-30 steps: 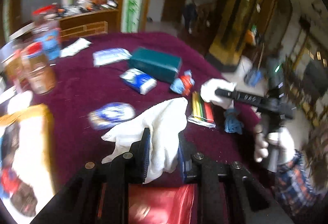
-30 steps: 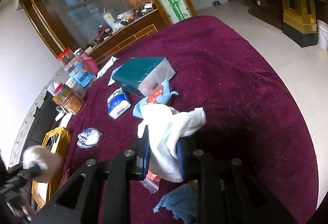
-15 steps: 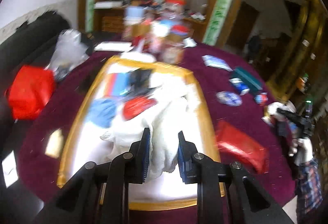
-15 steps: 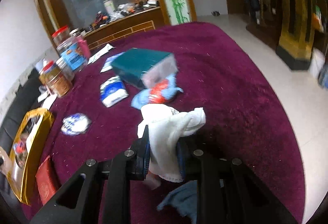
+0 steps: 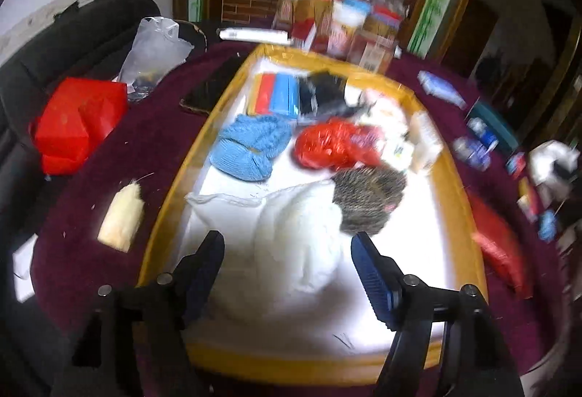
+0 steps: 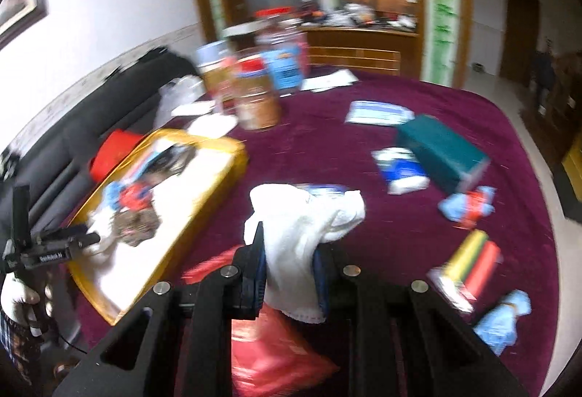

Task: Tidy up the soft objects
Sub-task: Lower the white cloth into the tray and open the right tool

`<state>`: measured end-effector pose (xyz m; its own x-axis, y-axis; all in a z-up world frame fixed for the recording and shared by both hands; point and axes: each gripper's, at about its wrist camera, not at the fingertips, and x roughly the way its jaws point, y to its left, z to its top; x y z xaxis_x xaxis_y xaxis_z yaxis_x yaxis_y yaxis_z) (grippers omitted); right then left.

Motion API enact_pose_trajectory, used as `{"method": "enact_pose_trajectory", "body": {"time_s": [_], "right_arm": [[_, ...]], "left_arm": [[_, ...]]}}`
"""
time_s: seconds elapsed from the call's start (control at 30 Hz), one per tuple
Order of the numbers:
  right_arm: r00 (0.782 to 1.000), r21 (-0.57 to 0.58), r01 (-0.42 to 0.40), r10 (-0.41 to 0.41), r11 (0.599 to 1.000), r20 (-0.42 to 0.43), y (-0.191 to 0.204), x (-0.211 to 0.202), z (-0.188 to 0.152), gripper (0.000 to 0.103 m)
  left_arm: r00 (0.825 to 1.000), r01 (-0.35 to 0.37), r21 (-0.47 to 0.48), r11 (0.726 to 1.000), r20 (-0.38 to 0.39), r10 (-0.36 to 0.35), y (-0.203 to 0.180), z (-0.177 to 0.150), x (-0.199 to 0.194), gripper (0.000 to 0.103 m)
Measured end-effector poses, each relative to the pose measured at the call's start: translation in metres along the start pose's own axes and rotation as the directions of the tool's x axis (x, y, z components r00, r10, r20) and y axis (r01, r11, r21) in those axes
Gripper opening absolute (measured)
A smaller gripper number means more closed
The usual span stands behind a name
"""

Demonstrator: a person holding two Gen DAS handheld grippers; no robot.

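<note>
Blur smears most of both views, so the labels on the cluster of clear plastic jars with red lids (image 6: 254, 95) at the far edge of the round maroon tablecloth (image 6: 418, 233) cannot be read. In the left wrist view the same jars are a streaked mass beyond the shallow tray with a yellow rim and white floor (image 5: 171, 186).

The left gripper (image 5: 287, 269) hangs over the near part of that tray, its jaws opening, blue pads spread well clear of the white towel (image 5: 294, 233) that lies on the tray floor between them. Just beyond the towel lie a speckled grey-brown knitted piece (image 5: 367, 197), a light-blue knitted piece (image 5: 251, 149) and a crumpled red plastic bundle (image 5: 331, 146). What the dark item further back is cannot be made out.

The right gripper (image 6: 289, 273) pinches a second white towel (image 6: 302, 233) between pressed-together pads, above the cloth to the right of the tray; the towel hides part of a blue-and-white packet behind it. A red plastic bag (image 6: 269, 357) is half covered by the gripper body. At the left edge of this view the left gripper carries small white lettering, too blurred to read.
</note>
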<state>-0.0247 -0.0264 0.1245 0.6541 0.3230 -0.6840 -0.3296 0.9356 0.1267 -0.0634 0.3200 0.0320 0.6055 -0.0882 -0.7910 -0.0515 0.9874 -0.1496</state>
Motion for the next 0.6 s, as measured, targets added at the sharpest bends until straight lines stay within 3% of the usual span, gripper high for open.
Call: {"method": "enact_pose_trajectory", "body": {"time_s": [0.13,0.2,0.33,0.6], "right_arm": [[0.997,-0.078,-0.064,0.061,0.995,-0.042,0.056,0.020,0.006,0.021],[0.994,-0.120,-0.090,0.081,0.989,-0.073,0.084,0.033,0.009,0.021],[0.988,-0.188,-0.104,0.080,0.977,-0.131,0.123,0.058,0.009,0.021],[0.982,-0.168,-0.043,0.011,0.985,-0.186,0.148,0.123,0.050,0.021]], "left_arm": [[0.991,0.084,-0.062,0.995,0.108,-0.077,0.011,-0.006,-0.037,0.079],[0.973,0.137,-0.083,0.987,0.198,-0.118,0.018,-0.014,-0.065,0.084],[0.940,0.195,-0.103,0.975,0.304,-0.156,0.034,-0.031,-0.098,0.092],[0.925,0.235,-0.110,0.966,0.331,-0.187,0.049,-0.055,-0.104,0.092]]}}
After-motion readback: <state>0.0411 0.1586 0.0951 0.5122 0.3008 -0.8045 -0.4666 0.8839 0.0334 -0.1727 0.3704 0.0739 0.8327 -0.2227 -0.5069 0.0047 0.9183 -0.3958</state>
